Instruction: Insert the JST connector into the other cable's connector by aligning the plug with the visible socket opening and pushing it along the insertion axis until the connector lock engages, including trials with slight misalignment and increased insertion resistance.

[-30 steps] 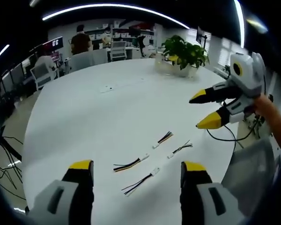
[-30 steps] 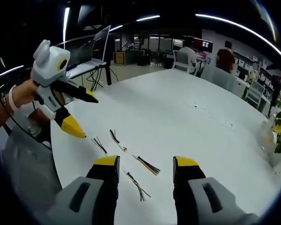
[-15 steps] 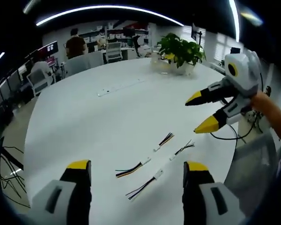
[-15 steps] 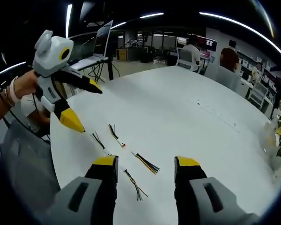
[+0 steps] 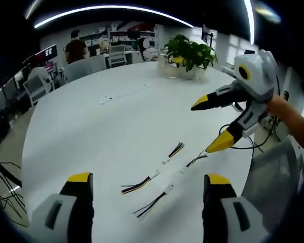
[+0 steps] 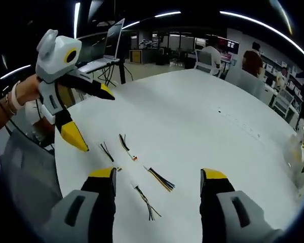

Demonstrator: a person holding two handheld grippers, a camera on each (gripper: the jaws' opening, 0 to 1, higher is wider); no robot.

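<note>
1. Since a second ago, both tools have spread their jaws wider.
2. Left tool (image 5: 148, 183) and right tool (image 6: 157, 176) hang released, holding nothing.
3. Four short cable pieces lie on the white worktop (image 5: 91, 121); nearest cable (image 5: 153, 201) is at 12 o'clock, running toward 2 o'clock.
4. Right tool (image 5: 207, 126) looks nearer the far cable (image 5: 196, 160).

Four short cable pieces with connectors lie on the white counter (image 5: 91, 126): two (image 5: 138, 183) (image 5: 153, 201) between the left claw's (image 5: 148, 183) jaws, two (image 5: 173, 152) (image 5: 195, 161) just beyond. One potted plant (image 5: 190, 53) stands far ahead.
</note>
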